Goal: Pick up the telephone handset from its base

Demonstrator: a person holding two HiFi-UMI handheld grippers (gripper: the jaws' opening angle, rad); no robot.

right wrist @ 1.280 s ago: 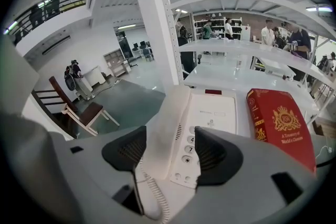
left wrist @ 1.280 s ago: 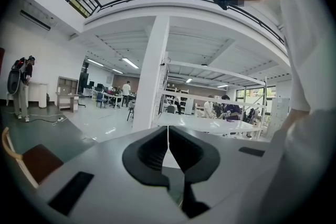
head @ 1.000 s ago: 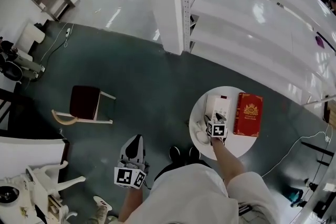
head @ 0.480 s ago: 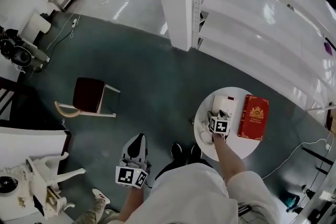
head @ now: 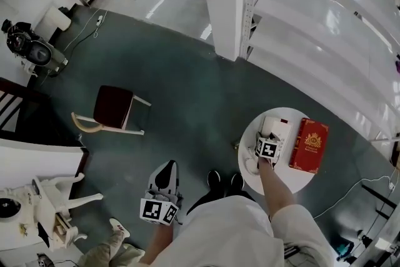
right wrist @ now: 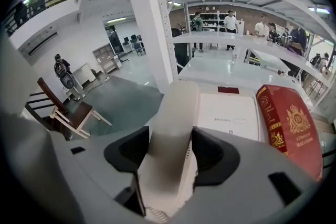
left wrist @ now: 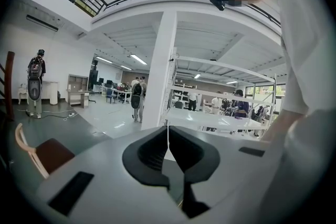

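While the telephone handset [right wrist: 176, 113] lies on its base [right wrist: 228, 113] on the round white table [head: 294, 181], beside a red book [head: 310, 145], the right gripper [right wrist: 170, 152], its jaws just closing, clasps the handset's sides. The left gripper [left wrist: 168, 147] hangs empty above the floor, jaws pressed together.

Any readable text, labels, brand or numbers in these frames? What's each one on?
Nothing legible.
White telephone base: one small grey print line, too blurred to read.
Red hardcover book with gold emblem: gold lettering under the emblem, too small to read.
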